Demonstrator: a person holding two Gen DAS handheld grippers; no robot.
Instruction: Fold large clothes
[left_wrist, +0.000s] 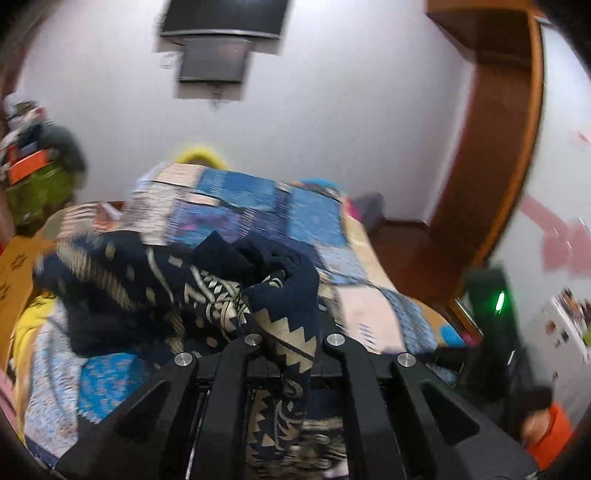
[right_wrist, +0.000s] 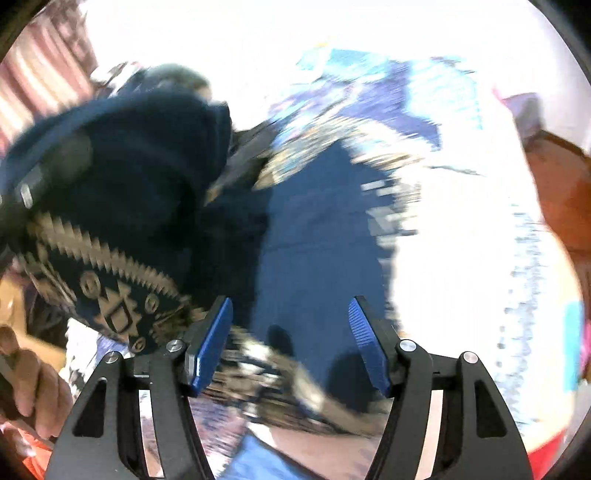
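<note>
A dark navy garment with a beige zigzag pattern (left_wrist: 207, 284) lies bunched on the patchwork bed cover (left_wrist: 258, 206). My left gripper (left_wrist: 291, 338) is shut on a fold of it; the cloth runs between the fingers and drapes down over them. In the right wrist view the same garment (right_wrist: 122, 206) hangs bunched at the left, with a flatter blue part (right_wrist: 317, 236) ahead. My right gripper (right_wrist: 291, 332) is open, its blue pads (right_wrist: 212, 343) wide apart just above the cloth, holding nothing.
A wooden door frame (left_wrist: 495, 155) stands at the right, a dark screen (left_wrist: 218, 44) hangs on the far wall, and piled clothes (left_wrist: 40, 177) sit at the left. A hand (right_wrist: 29, 384) shows at the lower left of the right wrist view.
</note>
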